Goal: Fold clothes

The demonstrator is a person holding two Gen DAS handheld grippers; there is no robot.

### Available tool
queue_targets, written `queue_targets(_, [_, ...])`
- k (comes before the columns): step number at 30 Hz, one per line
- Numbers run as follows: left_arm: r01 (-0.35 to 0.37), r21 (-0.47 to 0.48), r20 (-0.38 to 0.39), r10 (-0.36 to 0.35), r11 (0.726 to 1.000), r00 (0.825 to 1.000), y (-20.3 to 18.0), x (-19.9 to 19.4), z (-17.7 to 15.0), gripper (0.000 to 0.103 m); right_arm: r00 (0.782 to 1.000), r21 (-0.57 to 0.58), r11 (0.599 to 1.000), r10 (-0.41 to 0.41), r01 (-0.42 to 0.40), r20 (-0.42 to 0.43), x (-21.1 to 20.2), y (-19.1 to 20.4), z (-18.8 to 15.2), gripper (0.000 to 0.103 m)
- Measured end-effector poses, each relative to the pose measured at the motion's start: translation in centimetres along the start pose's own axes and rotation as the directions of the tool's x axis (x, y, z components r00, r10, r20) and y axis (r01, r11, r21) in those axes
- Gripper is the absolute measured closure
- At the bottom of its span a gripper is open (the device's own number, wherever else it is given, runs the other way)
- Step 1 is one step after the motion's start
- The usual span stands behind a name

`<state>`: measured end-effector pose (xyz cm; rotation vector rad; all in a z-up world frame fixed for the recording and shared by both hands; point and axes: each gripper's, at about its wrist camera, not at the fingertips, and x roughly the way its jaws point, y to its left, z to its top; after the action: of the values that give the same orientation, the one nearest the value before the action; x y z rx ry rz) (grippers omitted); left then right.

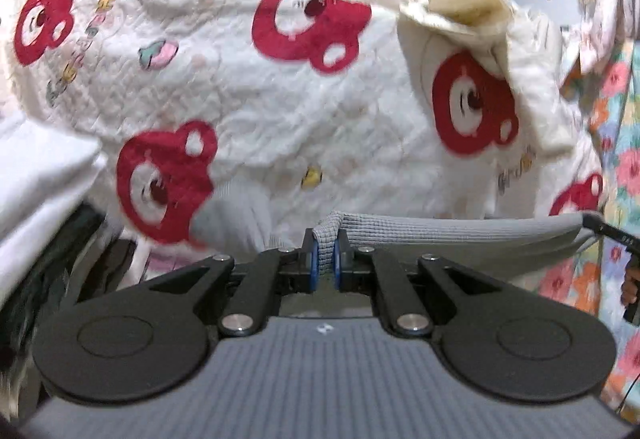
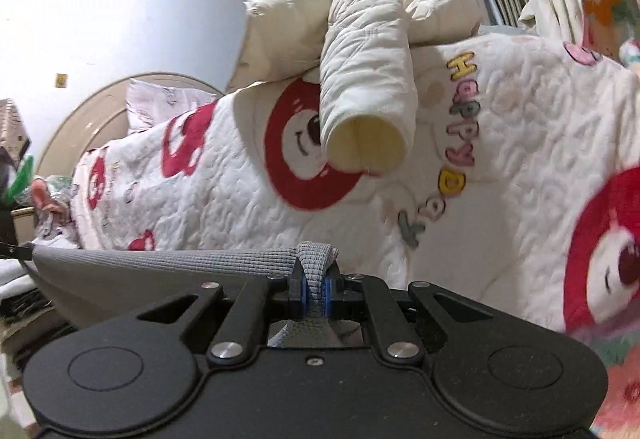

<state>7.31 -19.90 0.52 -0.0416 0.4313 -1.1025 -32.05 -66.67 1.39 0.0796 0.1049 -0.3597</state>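
Note:
A grey waffle-knit garment [image 1: 448, 229] is stretched between both grippers, its top edge taut. My left gripper [image 1: 326, 253] is shut on one corner of it. My right gripper [image 2: 315, 287] is shut on the other corner, and the grey cloth [image 2: 160, 263] runs off to the left in the right wrist view. The other gripper's black tip [image 1: 616, 235] shows at the right edge of the left wrist view. The garment hangs in front of a bed; its lower part is hidden behind the gripper bodies.
A white quilt with red bear faces [image 1: 280, 99] [image 2: 500, 143] covers the bed ahead. A cream padded jacket [image 2: 368, 79] lies on it, one sleeve hanging toward me. Folded white cloth [image 1: 36, 191] is stacked at the left. A floral fabric [image 1: 624, 159] hangs at the right.

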Motion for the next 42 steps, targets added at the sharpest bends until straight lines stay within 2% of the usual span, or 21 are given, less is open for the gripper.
queue_targets(3, [-0.032, -0.027, -0.137, 0.028, 0.999, 0.99, 0.7, 0.1, -6.4, 0.097, 0.997, -0.006, 1.0, -0.009, 0.008, -0.083, -2.1, 0.8, -6.3, 0.094])
queue_targets(5, [-0.062, -0.072, -0.253, 0.042, 0.995, 0.966, 1.6, 0.6, -10.9, 0.097, 0.983, 0.011, 1.0, -0.025, 0.028, -0.181, -3.0, 1.3, -11.6, 0.094])
queue_targets(6, [-0.078, -0.101, -0.329, 0.04, 0.992, 0.943, 2.2, 1.2, -13.0, 0.096, 0.969, -0.001, 0.998, -0.058, 0.06, -0.24, -3.2, 1.8, -14.4, 0.094])
queue_targets(8, [-0.149, -0.225, -0.486, 0.022, 0.963, 0.874, 3.6, 2.2, -17.0, 0.096, 0.925, -0.03, 0.991, -0.13, 0.128, -0.358, -3.6, 3.1, -19.8, 0.094])
queue_targets(9, [-0.186, -0.296, -0.523, 0.004, 0.937, 0.852, 4.4, 2.3, -18.8, 0.097, 0.911, -0.025, 0.988, -0.148, 0.15, -0.386, -4.0, 3.6, -21.7, 0.094])
queue_targets(10, [-0.214, -0.338, -0.543, -0.004, 0.916, 0.84, 5.0, 2.2, -20.2, 0.097, 0.9, -0.016, 0.985, -0.162, 0.17, -0.405, -4.3, 4.1, -23.4, 0.094])
queue_targets(11, [-0.225, -0.35, -0.543, 0.0, 0.909, 0.84, 5.3, 2.1, -20.6, 0.097, 0.896, -0.015, 0.982, -0.178, 0.188, -0.408, -4.5, 4.4, -24.3, 0.094])
queue_targets(13, [-0.234, -0.36, -0.531, 0.008, 0.903, 0.847, 5.6, 1.7, -20.6, 0.098, 0.903, -0.004, 0.979, -0.192, 0.206, -0.384, -4.8, 4.4, -24.1, 0.094])
queue_targets(18, [-0.209, -0.257, -0.461, 0.07, 0.943, 0.885, 3.7, 1.1, -18.3, 0.099, 0.926, -0.062, 0.984, -0.18, 0.169, -0.331, -4.8, 4.7, -21.4, 0.094])
queue_targets(21, [-0.212, -0.21, -0.42, 0.108, 0.955, 0.901, 2.1, -0.4, -17.7, 0.099, 0.947, -0.08, 0.987, -0.159, 0.142, -0.28, -6.1, 5.4, -19.5, 0.094])
queue_targets(22, [-0.218, -0.2, -0.415, 0.119, 0.955, 0.902, 1.7, -0.8, -17.8, 0.099, 0.945, -0.104, 0.985, -0.16, 0.135, -0.286, -6.2, 5.5, -19.6, 0.094])
queue_targets(24, [-0.233, -0.175, -0.435, 0.137, 0.957, 0.89, 1.0, -1.3, -18.5, 0.099, 0.933, -0.15, 0.981, -0.164, 0.121, -0.319, -6.2, 5.8, -20.7, 0.094])
queue_targets(27, [-0.266, -0.081, -0.503, 0.191, 0.96, 0.843, 0.2, -0.2, -19.9, 0.099, 0.905, -0.192, 0.977, -0.162, 0.092, -0.393, -6.1, 6.0, -22.9, 0.094])
queue_targets(29, [-0.275, -0.058, -0.533, 0.203, 0.96, 0.821, 0.2, 0.2, -20.3, 0.099, 0.89, -0.236, 0.969, -0.17, 0.072, -0.423, -6.3, 6.6, -23.9, 0.094])
queue_targets(32, [-0.283, -0.054, -0.549, 0.209, 0.958, 0.809, -0.1, -0.1, -20.1, 0.098, 0.878, -0.282, 0.958, -0.179, 0.053, -0.444, -6.8, 7.3, -24.5, 0.093])
queue_targets(34, [-0.283, -0.012, -0.547, 0.23, 0.959, 0.805, -1.1, -0.7, -19.9, 0.096, 0.873, -0.281, 0.959, -0.174, 0.045, -0.455, -7.3, 7.0, -24.5, 0.092])
queue_targets(37, [-0.281, 0.051, -0.543, 0.263, 0.958, 0.797, -2.6, -1.6, -19.5, 0.096, 0.845, -0.253, 0.967, -0.154, 0.024, -0.511, -8.0, 6.4, -24.2, 0.09])
queue_targets(38, [-0.264, 0.067, -0.525, 0.259, 0.962, 0.811, -3.3, -2.0, -19.1, 0.096, 0.835, -0.229, 0.973, -0.152, 0.031, -0.529, -8.4, 6.0, -23.9, 0.09])
queue_targets(40, [-0.178, 0.098, -0.443, 0.203, 0.979, 0.873, -5.6, -2.8, -17.4, 0.089, 0.818, -0.139, 0.989, -0.127, 0.058, -0.56, -9.0, 5.0, -23.0, 0.087])
queue_targets(41, [-0.141, 0.121, -0.416, 0.179, 0.983, 0.891, -6.9, -2.7, -16.7, 0.084, 0.814, -0.064, 0.995, -0.098, 0.075, -0.572, -9.3, 4.2, -22.5, 0.083])
queue_targets(42, [-0.109, 0.133, -0.414, 0.155, 0.985, 0.897, -7.8, -1.8, -16.5, 0.081, 0.818, 0.027, 0.996, -0.051, 0.081, -0.574, -9.6, 3.4, -21.9, 0.074])
